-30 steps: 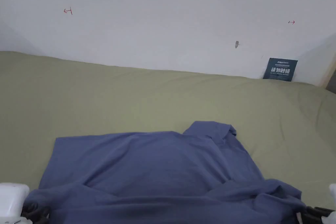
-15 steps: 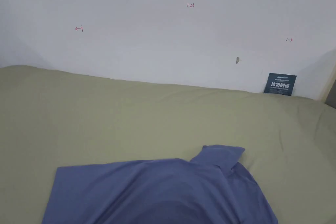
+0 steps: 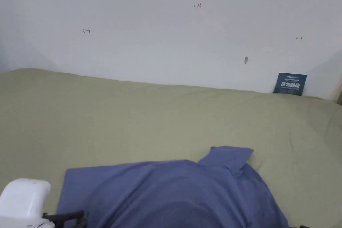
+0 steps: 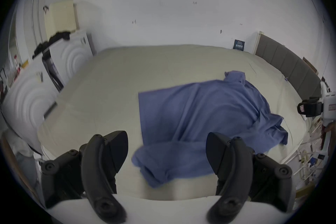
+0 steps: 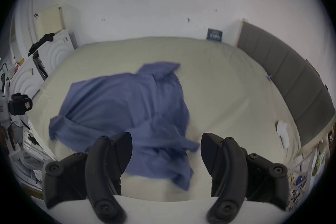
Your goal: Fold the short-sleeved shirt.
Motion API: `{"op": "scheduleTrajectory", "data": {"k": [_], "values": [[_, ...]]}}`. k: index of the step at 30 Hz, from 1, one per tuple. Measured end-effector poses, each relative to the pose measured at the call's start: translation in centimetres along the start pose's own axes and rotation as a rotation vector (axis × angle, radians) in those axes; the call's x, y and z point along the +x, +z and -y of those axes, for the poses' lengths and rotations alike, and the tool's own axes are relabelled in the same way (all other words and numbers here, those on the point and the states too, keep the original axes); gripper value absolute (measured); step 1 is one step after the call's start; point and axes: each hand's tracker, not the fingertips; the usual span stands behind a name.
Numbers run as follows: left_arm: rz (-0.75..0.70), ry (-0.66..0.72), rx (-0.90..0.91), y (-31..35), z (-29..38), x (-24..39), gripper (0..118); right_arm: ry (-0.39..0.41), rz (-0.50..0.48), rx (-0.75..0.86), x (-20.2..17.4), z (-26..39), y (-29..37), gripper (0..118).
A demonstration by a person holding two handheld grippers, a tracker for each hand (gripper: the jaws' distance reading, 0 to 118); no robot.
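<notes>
Left gripper view: we see our black two-jaw left gripper (image 4: pixel 167 153) with jaws wide apart, holding nothing.
Right gripper view: our black right gripper (image 5: pixel 166 153) is spread apart too, empty.
Shirt: the blue short-sleeved cloth shirt (image 3: pixel 173 192) lies rumpled on the pale green bed sheet (image 3: pixel 133 115), just beyond both grippers.
Far: a white wall (image 3: pixel 160 31).

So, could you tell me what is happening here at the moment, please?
A person is folding a blue short-sleeved shirt on a bed with two handheld grippers. The shirt lies loosely spread and rumpled, its near edge bunched. The left gripper and right gripper both hover over that edge with jaws open, holding nothing.
</notes>
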Motion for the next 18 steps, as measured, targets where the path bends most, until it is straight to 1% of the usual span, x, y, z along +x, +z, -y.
{"op": "scheduleTrajectory", "data": {"k": [2,3,4,5,6,7,9,10,13,15,18], "values": [[0.004,0.002,0.029,-0.2,-0.9,1.2,93,0.031,-0.006,0.039,-1.9,-1.0,0.1,84],[0.005,0.011,0.059,-0.2,-1.2,2.0,92,0.041,-0.017,0.044,-2.9,-1.3,0.1,80],[0.006,0.018,0.087,-0.2,-1.2,2.7,78,0.047,-0.030,0.052,-3.8,-1.4,0.1,65],[-0.008,0.015,0.103,-0.3,-1.1,3.4,49,0.049,-0.055,0.055,-4.5,-1.4,0.0,45],[-0.044,0.006,0.109,-0.4,-1.0,4.1,13,0.049,-0.069,0.058,-5.2,-1.3,-0.2,20],[-0.072,0.004,0.110,-0.6,-0.7,4.8,4,0.047,-0.076,0.058,-5.9,-1.1,-0.4,8],[-0.053,0.010,0.113,-0.5,0.0,5.1,3,0.038,-0.068,0.062,-7.1,-0.3,-0.6,5],[-0.026,0.039,0.094,-0.5,0.4,5.2,3,0.046,-0.084,0.062,-7.5,0.0,-0.7,2],[-0.026,0.056,0.058,-1.8,1.8,4.9,3,0.034,-0.113,0.062,-8.6,0.7,-1.7,2],[-0.031,0.088,0.006,-3.4,2.1,3.7,3,0.046,-0.136,0.030,-8.9,0.7,-2.8,2],[-0.048,0.124,-0.010,-6.7,0.8,0.6,3,0.060,-0.125,0.023,-8.7,-0.1,-4.4,2]]}}
